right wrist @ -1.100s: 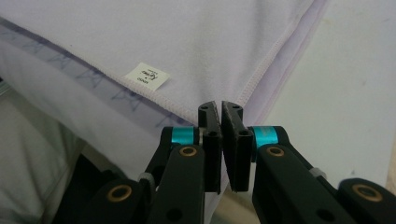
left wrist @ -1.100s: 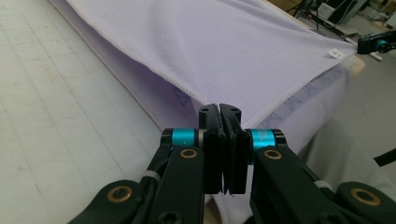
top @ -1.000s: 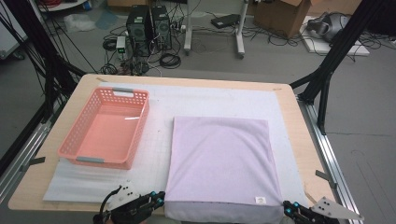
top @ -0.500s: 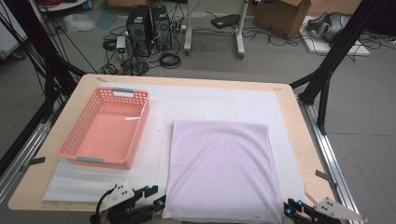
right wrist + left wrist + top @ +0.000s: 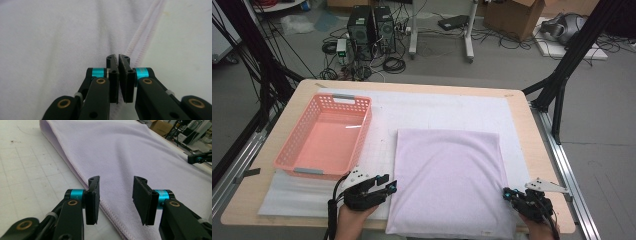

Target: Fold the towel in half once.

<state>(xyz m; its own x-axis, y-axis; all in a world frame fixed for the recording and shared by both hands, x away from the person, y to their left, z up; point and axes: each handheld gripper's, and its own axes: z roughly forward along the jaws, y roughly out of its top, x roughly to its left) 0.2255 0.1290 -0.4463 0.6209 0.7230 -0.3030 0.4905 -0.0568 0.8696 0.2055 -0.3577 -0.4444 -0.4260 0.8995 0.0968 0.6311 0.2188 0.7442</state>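
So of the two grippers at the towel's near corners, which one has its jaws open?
The left gripper: its jaws stand apart over the lilac towel's left hem, having just been closing. The right gripper is shut at the right hem.

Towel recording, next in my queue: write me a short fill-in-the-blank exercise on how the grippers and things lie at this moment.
1. The towel is pale ____ in colour.
2. The basket lies to the ____ of the towel in the high view.
3. The left gripper has its jaws ____ over the towel's hem.
4. The right gripper has its jaws ____.

Missing words: purple; left; open; shut
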